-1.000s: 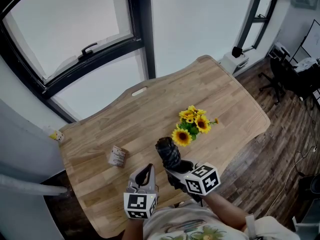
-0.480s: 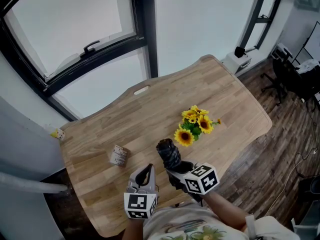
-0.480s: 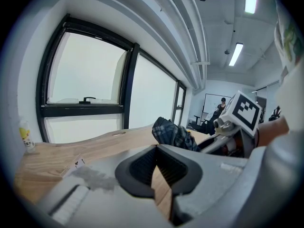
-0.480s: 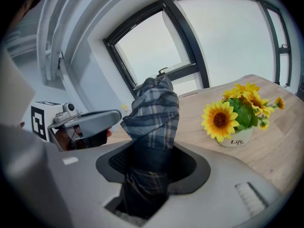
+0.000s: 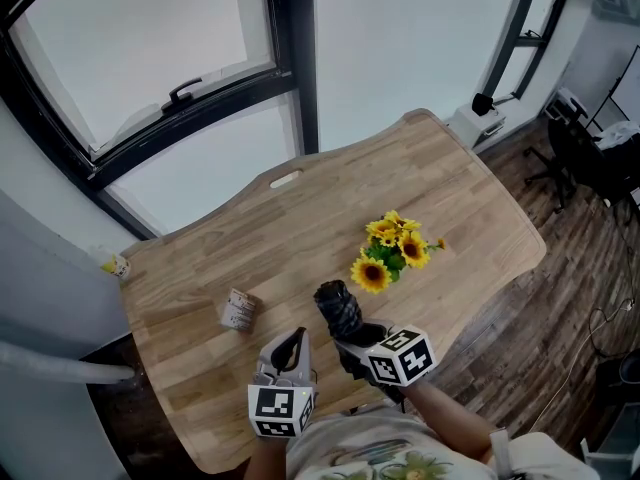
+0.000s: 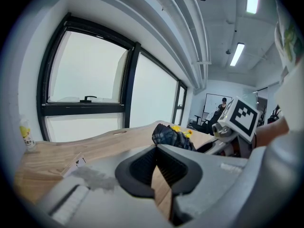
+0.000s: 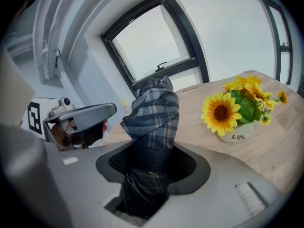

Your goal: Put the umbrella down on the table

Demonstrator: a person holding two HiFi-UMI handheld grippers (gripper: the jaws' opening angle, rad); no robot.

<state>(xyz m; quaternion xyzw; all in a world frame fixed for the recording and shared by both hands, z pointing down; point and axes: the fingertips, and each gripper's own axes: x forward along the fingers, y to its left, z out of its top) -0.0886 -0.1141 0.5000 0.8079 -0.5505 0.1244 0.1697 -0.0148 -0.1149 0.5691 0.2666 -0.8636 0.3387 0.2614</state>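
A folded dark plaid umbrella sticks out forward and upward from my right gripper, which is shut on its lower part. In the right gripper view the umbrella fills the space between the jaws of the right gripper. It hangs over the near part of the wooden table; whether it touches the top is hidden. My left gripper is just left of it, shut and empty. In the left gripper view the pads of the left gripper meet, with the umbrella beyond them.
A small pot of sunflowers stands on the table just beyond and to the right of the umbrella, close in the right gripper view. A small can lies at the left. Windows run behind the table; its edge drops to dark floor at the right.
The right gripper and the umbrella have dipped slightly toward the table. The left gripper has not moved.
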